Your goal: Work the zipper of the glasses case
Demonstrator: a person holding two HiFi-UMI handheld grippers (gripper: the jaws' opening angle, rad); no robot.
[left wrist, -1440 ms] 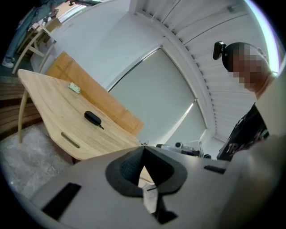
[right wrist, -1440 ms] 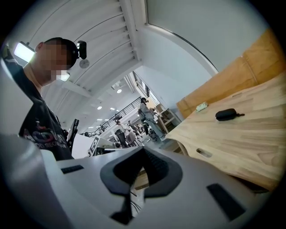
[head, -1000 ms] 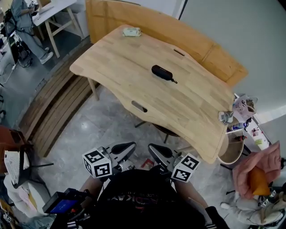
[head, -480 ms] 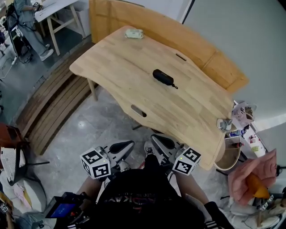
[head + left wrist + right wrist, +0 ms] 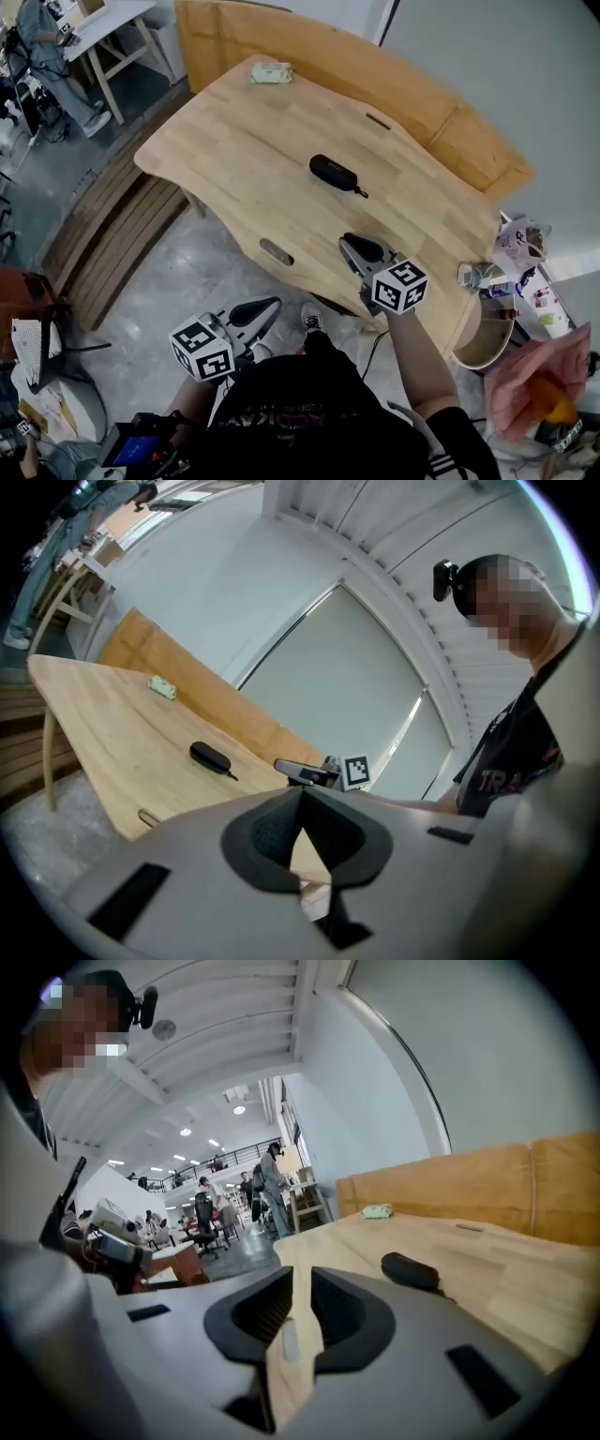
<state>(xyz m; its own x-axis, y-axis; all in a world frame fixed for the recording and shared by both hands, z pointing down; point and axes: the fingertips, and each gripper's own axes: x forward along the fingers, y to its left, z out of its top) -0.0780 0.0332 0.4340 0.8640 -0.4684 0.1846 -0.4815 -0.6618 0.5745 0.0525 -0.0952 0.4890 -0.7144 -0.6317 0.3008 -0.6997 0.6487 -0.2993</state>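
The black glasses case point(image 5: 333, 172) lies zipped near the middle of the wooden table point(image 5: 234, 141), its pull cord trailing right. My right gripper point(image 5: 361, 249) hovers over the table's near edge, a short way from the case and apart from it. Its jaws have just been opening to a narrow gap with nothing between them, as the right gripper view point(image 5: 302, 1281) shows, with the case point(image 5: 410, 1271) ahead on the right. My left gripper point(image 5: 257, 312) stays below the table edge beside my body. Its jaws point(image 5: 300, 797) are shut and empty, and the case point(image 5: 210, 757) is far ahead.
A small pale green packet point(image 5: 269, 71) lies at the table's far corner. Behind the table stands a wooden bench back point(image 5: 412, 89). A round bin point(image 5: 483, 323) and pink cloth point(image 5: 544, 366) are at the right. Wooden slats point(image 5: 103, 234) cover the floor at left.
My right gripper has swung from beside my body forward over the table's near edge, toward the case. The left gripper has shifted only a little.
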